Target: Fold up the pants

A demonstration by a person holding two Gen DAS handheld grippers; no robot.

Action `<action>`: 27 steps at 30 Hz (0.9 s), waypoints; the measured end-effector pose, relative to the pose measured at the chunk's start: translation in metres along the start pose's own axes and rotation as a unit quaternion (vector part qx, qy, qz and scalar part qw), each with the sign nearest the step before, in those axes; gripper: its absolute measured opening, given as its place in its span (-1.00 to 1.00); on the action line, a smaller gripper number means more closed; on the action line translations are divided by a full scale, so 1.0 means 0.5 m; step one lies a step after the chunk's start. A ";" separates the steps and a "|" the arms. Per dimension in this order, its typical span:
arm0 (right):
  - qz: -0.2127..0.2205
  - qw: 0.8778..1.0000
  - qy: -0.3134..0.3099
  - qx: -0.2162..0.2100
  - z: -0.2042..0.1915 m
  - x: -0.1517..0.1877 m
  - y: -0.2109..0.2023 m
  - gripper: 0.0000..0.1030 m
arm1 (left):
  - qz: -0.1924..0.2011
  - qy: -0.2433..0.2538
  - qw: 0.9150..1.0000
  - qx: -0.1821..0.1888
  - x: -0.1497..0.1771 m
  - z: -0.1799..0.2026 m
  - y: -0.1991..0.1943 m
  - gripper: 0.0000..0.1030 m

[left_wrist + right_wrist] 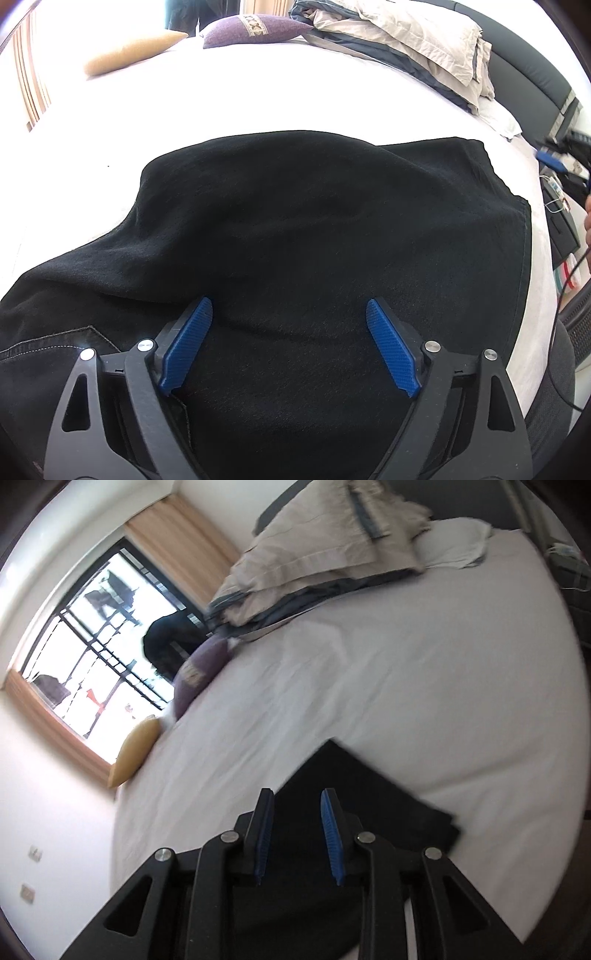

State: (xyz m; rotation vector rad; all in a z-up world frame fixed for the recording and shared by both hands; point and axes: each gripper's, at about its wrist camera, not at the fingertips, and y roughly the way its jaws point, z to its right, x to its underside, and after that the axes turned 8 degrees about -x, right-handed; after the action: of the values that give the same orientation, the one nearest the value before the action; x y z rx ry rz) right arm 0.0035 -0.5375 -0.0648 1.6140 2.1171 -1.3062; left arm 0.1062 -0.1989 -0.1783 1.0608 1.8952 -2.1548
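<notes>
Below your left gripper (289, 308), the black, soft-napped pants (295, 229) lie spread in a broad folded slab across the white bed sheet (258, 99). Your blue ribbed pads (188, 343) stand wide apart just above the cloth, clamping nothing. A stitched seam with pale thread shows at the lower left of the garment, and a straight hemmed edge runs down its right side. Beyond it sit a tan bolster cushion (129, 55), a purple cushion with a patterned band (251, 29) and a crumpled beige-and-grey duvet pile (406, 48), with a dark padded headboard (517, 62) behind. At the right rim, your other blue-tipped tool is a blur.

Seen from your right wrist, the frame is tilted and smeared. Your right gripper (297, 803) has its black fingers a narrow gap apart, with nothing between the blue pads (332, 834). A squared corner of the folded black pants (369, 794) lies flat on the sheet (406, 686) beneath and beyond the tips. A black-barred window (96, 657) framed by wood-toned curtains (184, 542) fills the left side.
</notes>
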 end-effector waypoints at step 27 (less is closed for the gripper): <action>-0.121 0.988 0.001 -0.101 -0.048 0.089 0.113 -0.35 | 0.001 -0.001 1.000 -0.002 0.001 0.003 -0.005 0.73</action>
State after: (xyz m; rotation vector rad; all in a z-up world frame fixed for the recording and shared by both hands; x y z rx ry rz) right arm 0.0420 -0.4876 -0.1068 1.3127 2.4180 -1.1063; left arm 0.1040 -0.1996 -0.1763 1.0573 1.8961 -2.1501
